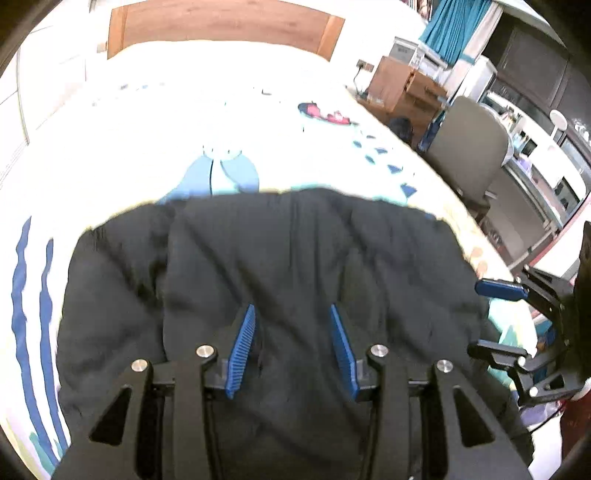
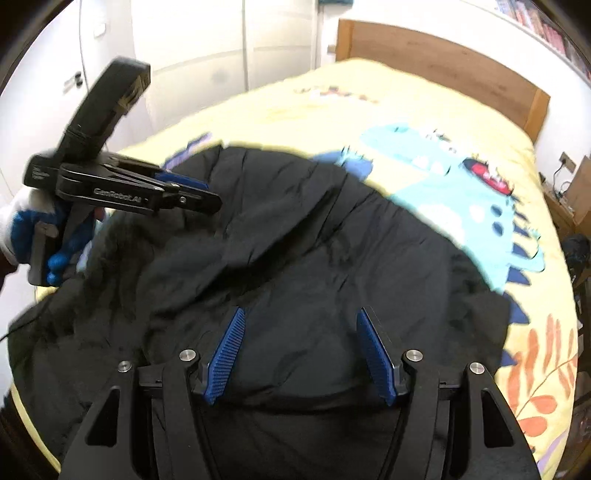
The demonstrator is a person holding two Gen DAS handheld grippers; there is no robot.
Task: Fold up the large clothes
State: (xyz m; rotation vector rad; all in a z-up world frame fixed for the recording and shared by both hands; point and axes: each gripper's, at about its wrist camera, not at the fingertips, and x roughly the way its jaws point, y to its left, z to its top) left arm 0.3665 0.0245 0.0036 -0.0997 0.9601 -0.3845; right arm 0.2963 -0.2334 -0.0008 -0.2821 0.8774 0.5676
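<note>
A large black garment lies rumpled across the near part of the bed, with a fold ridge running over its middle. My left gripper hovers over it, its blue pads apart and nothing between them. In the right wrist view the left gripper shows from the side at the left, above the cloth, held by a gloved hand. My right gripper stands open above the garment's near part, empty. At the right edge of the left wrist view the right gripper shows too.
The bed cover is yellow with a turquoise dinosaur print, and a wooden headboard stands at the far end. White wardrobe doors are at the left. A grey chair, a wooden cabinet and a teal curtain stand beside the bed.
</note>
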